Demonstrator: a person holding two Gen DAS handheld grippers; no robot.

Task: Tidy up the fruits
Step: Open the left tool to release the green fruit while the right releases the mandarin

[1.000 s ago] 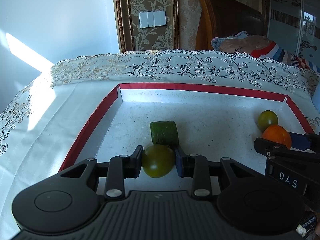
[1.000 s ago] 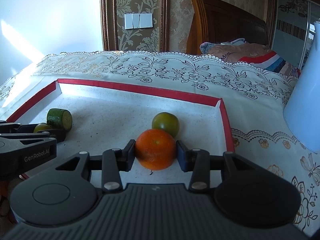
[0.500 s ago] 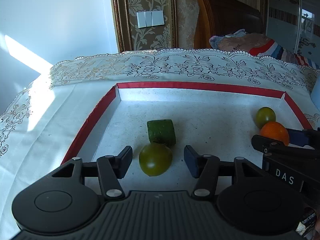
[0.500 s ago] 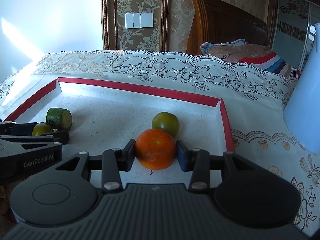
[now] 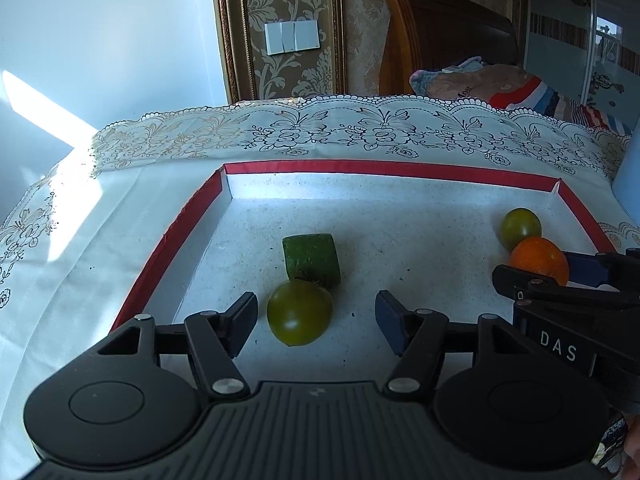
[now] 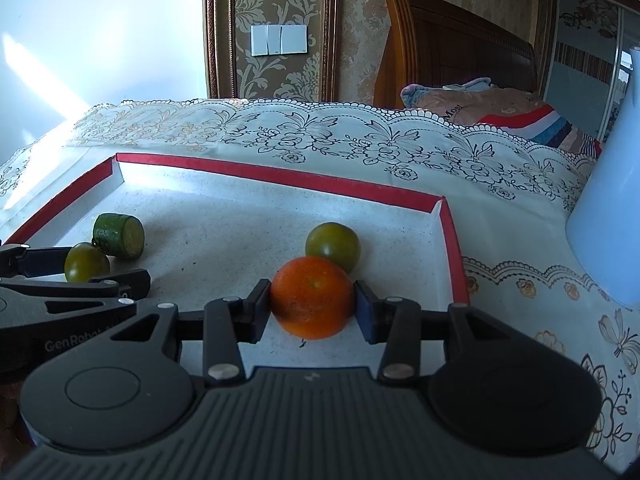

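Note:
A white tray with a red rim (image 5: 384,168) lies on the table. My left gripper (image 5: 316,312) has its jaws opening around a green tomato (image 5: 300,312), which rests on the tray floor with gaps to both pads. A cut green cucumber piece (image 5: 312,260) touches the tomato from behind. At the tray's right end my right gripper (image 6: 312,300) is shut on an orange (image 6: 312,304), both pads pressing its sides. A second green tomato (image 6: 332,246) sits just behind the orange.
A lace tablecloth (image 5: 360,136) covers the table around the tray. A pale blue vessel (image 6: 612,208) stands to the right of the tray. Behind the table are a wooden headboard (image 6: 460,48) and bedding. The tray's middle floor (image 5: 400,240) is bare.
My left gripper's jaws have spread apart and let go of the green tomato, which now lies loose on the tray. The right gripper still clamps the orange in the same place.

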